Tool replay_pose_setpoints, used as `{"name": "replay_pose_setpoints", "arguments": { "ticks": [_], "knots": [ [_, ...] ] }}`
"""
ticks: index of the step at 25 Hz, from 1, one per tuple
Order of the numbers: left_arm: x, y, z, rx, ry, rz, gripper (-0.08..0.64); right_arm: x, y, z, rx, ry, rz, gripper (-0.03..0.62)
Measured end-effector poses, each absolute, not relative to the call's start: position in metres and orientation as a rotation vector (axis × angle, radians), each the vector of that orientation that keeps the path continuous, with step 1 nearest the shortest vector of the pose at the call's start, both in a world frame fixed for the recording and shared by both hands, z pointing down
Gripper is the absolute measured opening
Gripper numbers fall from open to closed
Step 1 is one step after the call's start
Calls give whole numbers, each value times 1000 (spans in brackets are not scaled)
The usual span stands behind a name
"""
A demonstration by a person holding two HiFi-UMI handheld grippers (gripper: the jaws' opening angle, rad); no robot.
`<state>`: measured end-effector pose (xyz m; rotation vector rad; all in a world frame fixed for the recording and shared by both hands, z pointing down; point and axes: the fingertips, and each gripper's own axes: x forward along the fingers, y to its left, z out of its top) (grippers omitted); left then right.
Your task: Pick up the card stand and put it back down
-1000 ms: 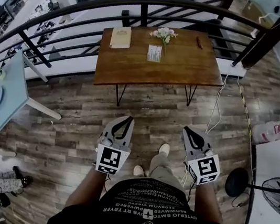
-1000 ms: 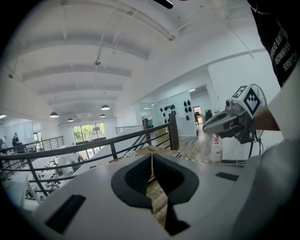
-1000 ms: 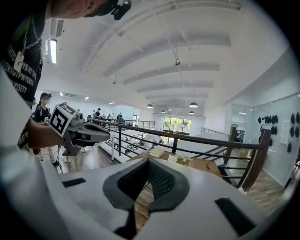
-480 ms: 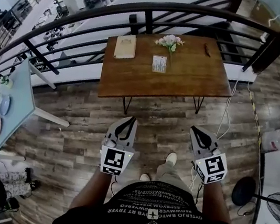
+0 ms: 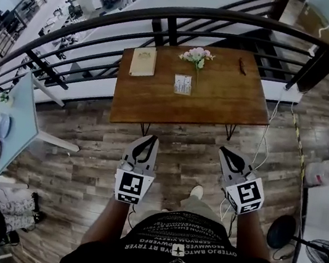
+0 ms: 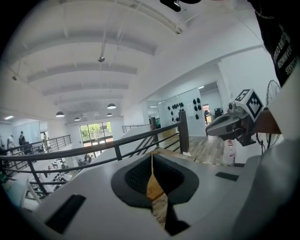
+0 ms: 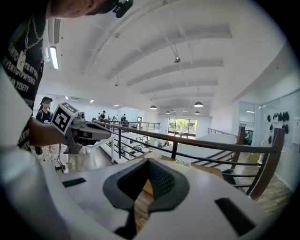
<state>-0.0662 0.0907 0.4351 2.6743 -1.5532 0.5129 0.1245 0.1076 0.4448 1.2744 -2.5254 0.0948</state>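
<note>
The card stand (image 5: 183, 84), a small white upright card, sits near the middle of the brown wooden table (image 5: 219, 105) ahead of me in the head view. My left gripper (image 5: 146, 139) and right gripper (image 5: 227, 152) are held side by side over the wood floor, short of the table's near edge. Both point toward the table with jaws together and nothing in them. In the left gripper view my left gripper (image 6: 151, 157) shows closed jaws, with the table edge beyond. The right gripper view shows my right gripper (image 7: 149, 162) closed too.
On the table are a flower bunch (image 5: 196, 55), a tan booklet (image 5: 143, 62) and a small dark object (image 5: 242, 66). A black railing (image 5: 172, 10) runs behind it. A pale blue table (image 5: 20, 116) stands left, a fan (image 5: 326, 253) right, a cable (image 5: 261, 144) on the floor.
Both grippers have travelled forward with the person, and the table's near edge now lies closer to their tips. Their jaws have stayed together.
</note>
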Motion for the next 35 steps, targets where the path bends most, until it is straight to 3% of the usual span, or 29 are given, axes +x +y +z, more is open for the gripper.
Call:
{"name": "replay_pose_setpoints", "arguments": {
  "ticks": [23,35],
  "knots": [
    [23,-19,426,2632,-1674,464,34,223,-8,439,1243,-2560,54,15],
    [33,-32,449,2536,-1730,540,34,245,-38,467,1169,-2571,129,14]
  ]
}}
